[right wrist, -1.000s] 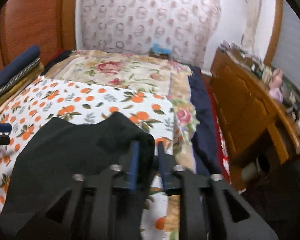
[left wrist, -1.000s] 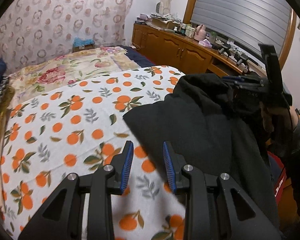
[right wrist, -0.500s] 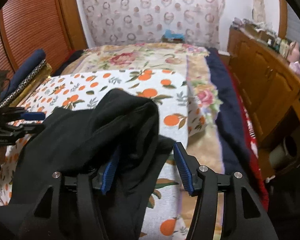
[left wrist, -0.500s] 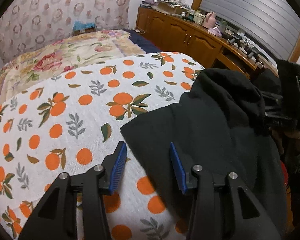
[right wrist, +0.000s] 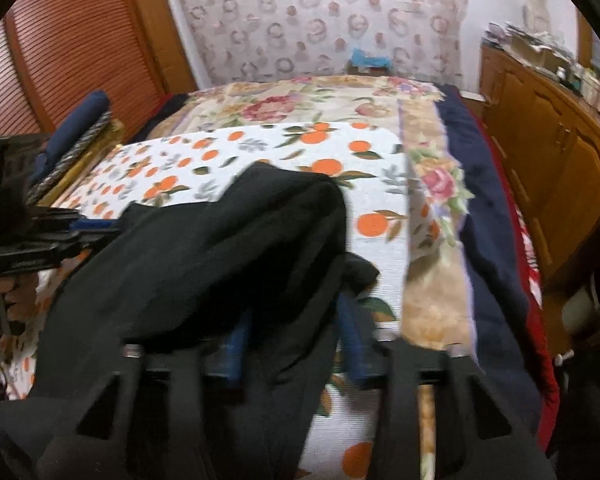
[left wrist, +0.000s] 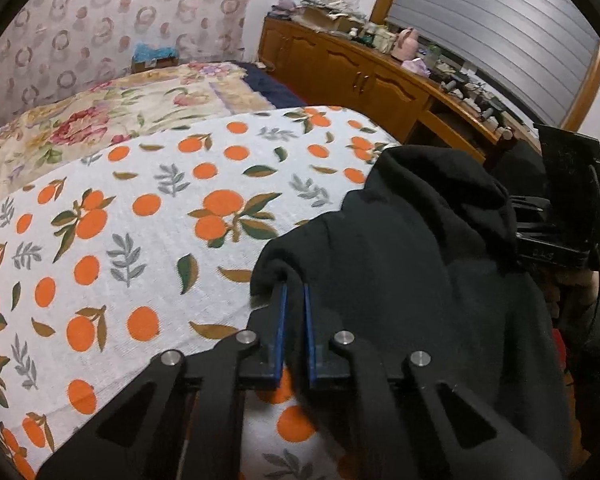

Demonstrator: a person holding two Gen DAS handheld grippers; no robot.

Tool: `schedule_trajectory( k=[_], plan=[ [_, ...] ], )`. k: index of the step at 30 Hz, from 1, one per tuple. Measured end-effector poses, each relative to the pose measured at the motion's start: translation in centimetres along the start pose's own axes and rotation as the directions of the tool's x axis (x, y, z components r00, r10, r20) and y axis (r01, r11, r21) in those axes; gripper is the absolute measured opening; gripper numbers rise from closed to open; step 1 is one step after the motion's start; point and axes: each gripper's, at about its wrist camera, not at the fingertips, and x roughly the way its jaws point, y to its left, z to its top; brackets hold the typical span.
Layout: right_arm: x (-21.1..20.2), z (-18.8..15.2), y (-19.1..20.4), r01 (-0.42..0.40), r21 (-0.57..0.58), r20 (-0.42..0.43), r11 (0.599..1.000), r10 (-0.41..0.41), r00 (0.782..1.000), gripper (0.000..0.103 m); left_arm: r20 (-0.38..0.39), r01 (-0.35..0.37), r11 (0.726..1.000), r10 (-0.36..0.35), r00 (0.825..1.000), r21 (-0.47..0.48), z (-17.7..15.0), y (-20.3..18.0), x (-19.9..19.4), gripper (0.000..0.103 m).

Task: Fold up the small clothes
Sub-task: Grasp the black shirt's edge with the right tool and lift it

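Note:
A black garment (left wrist: 412, 264) lies bunched on the orange-print cloth (left wrist: 132, 216) at the near right of the bed. My left gripper (left wrist: 293, 294) is shut on the garment's left corner, with its blue pads (left wrist: 281, 320) close together around the fabric. In the right wrist view the same garment (right wrist: 220, 248) drapes over my right gripper (right wrist: 296, 320), whose blue pads (right wrist: 350, 328) stand wide apart with cloth between and over them. The left gripper also shows at the left edge of that view (right wrist: 96, 228).
A floral quilt (left wrist: 112, 112) covers the far bed, with a navy blanket edge (right wrist: 488, 208) on its right. A wooden cabinet (left wrist: 352, 76) with clutter on top runs along the right. Folded blue and patterned textiles (right wrist: 76, 136) sit by the wooden slatted door.
My left gripper moved right onto the garment's corner and shut on it. My right gripper went from shut on the garment to open, with the cloth draped over its fingers.

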Motion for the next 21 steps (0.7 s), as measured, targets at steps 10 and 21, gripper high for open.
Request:
schedule_trajectory(
  k=[10, 21],
  plan=[
    [-7.0, 0.2, 3.0, 0.034, -0.028, 0.204, 0.999, -0.027, 0.979, 0.008, 0.230, 0.053, 0.994, -0.073, 0.971, 0.091, 0.8, -5.2, -9.9, 0.003],
    [-21.4, 1.6, 10.1, 0.106, -0.090, 0.494, 0.990, -0.049, 0.868, 0.007, 0.488, 0.029, 0.977, -0.130, 0.863, 0.210, 0.2, -11.3, -27.6, 0.003]
  ],
)
